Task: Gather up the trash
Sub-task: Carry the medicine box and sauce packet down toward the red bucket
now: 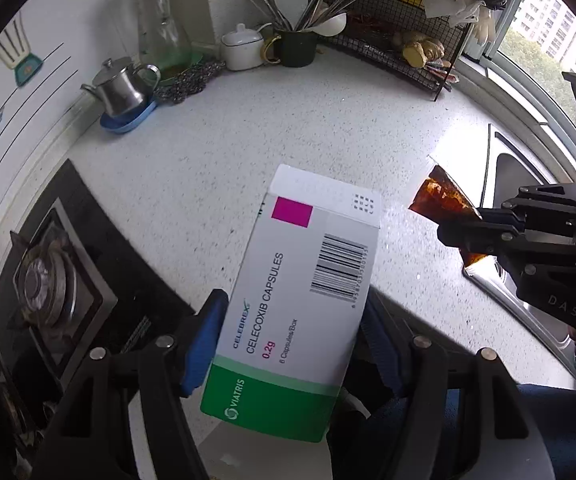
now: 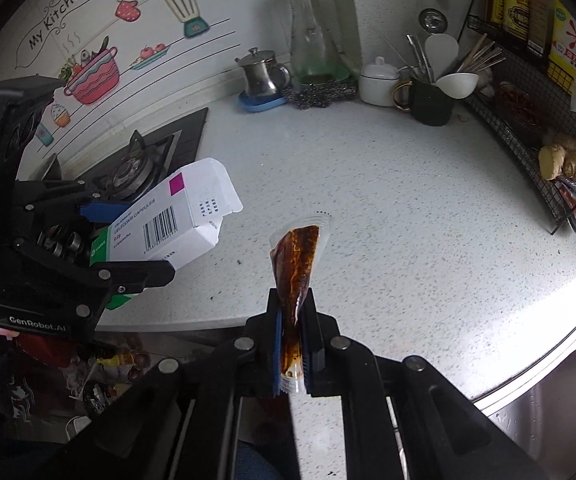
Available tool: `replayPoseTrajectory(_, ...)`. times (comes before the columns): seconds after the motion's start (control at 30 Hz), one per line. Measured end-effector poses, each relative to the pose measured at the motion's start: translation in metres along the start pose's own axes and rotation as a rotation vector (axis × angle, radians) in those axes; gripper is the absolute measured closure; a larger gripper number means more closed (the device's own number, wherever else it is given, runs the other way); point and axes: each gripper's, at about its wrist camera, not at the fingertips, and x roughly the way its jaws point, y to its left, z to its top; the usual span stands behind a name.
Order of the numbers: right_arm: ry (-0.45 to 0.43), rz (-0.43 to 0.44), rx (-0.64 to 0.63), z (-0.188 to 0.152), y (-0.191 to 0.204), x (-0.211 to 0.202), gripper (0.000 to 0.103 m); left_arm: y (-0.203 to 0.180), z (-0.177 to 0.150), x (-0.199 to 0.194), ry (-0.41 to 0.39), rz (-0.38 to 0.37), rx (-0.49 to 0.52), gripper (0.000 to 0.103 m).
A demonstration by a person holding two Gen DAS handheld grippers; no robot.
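Note:
My left gripper is shut on a white and green Celebrex medicine box, held above the front edge of the white counter. The box and left gripper also show in the right wrist view, with the box's end flap open. My right gripper is shut on a clear sauce packet with dark brown liquid, held upright above the counter. In the left wrist view the packet sticks out of the right gripper at the right.
A gas stove lies left. A steel sink lies right. At the back stand a small steel pot, glass bottle, white jar, utensil mug and a wire rack with ginger. A bag of trash sits below the counter edge.

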Motion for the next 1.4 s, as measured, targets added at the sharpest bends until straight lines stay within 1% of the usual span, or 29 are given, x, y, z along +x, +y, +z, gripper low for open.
replayPoseTrajectory(0.17,0.003,0.02,-0.032,-0.025,0.045,-0.001,0.096,0.004,-0.049,-0.018,-0.016,0.01,-0.029,0.038)
replayPoseTrajectory(0.23,0.007,0.013,-0.042,-0.036,0.059,0.0,0.096,0.005,-0.067,-0.022,-0.02,0.008,-0.045,0.038)
replayPoseTrajectory(0.27,0.007,-0.004,-0.054,-0.041,0.067,0.002,0.096,0.006,-0.077,-0.023,-0.019,0.004,-0.057,0.038)
replayPoseTrajectory(0.3,0.009,-0.018,-0.067,-0.045,0.072,0.004,0.096,0.006,-0.087,-0.023,-0.016,0.002,-0.069,0.038)
replayPoseTrajectory(0.4,0.019,-0.01,-0.074,-0.06,0.087,0.011,0.096,0.004,-0.113,-0.019,-0.004,0.001,-0.092,0.038)
replayPoseTrajectory(0.5,0.04,-0.03,-0.084,-0.078,0.095,0.022,0.096,-0.001,-0.141,-0.004,0.028,0.009,-0.11,0.038)
replayPoseTrajectory(0.57,0.07,-0.029,-0.077,-0.09,0.096,0.035,0.096,-0.003,-0.16,0.009,0.055,0.001,-0.141,0.038)
replayPoseTrajectory(0.7,0.142,-0.022,-0.073,-0.121,0.102,0.056,0.096,-0.008,-0.202,0.036,0.112,-0.042,-0.22,0.038)
replayPoseTrajectory(0.73,0.157,-0.016,-0.068,-0.126,0.101,0.064,0.096,-0.01,-0.209,0.043,0.123,-0.044,-0.228,0.038)
replayPoseTrajectory(0.83,0.212,0.0,-0.057,-0.141,0.098,0.091,0.096,-0.014,-0.227,0.065,0.145,-0.012,-0.244,0.038)
replayPoseTrajectory(0.9,0.243,0.001,-0.058,-0.153,0.098,0.109,0.096,-0.012,-0.237,0.082,0.151,-0.023,-0.277,0.038)
replayPoseTrajectory(1.0,0.256,-0.009,-0.065,-0.158,0.094,0.139,0.096,-0.01,-0.247,0.111,0.152,-0.027,-0.314,0.038)
replayPoseTrajectory(1.1,0.265,-0.018,-0.044,-0.166,0.085,0.171,0.096,-0.01,-0.258,0.147,0.155,-0.002,-0.324,0.038)
replayPoseTrajectory(1.17,0.269,-0.023,-0.035,-0.172,0.08,0.193,0.096,-0.009,-0.266,0.173,0.161,-0.012,-0.344,0.038)
replayPoseTrajectory(1.27,0.28,-0.037,-0.046,-0.187,0.072,0.233,0.096,-0.011,-0.277,0.217,0.184,-0.018,-0.353,0.038)
replayPoseTrajectory(1.33,0.298,-0.04,-0.031,-0.199,0.063,0.261,0.096,-0.013,-0.284,0.244,0.199,-0.022,-0.348,0.038)
replayPoseTrajectory(1.4,0.301,-0.04,-0.014,-0.213,0.052,0.281,0.096,-0.016,-0.289,0.268,0.208,-0.036,-0.343,0.038)
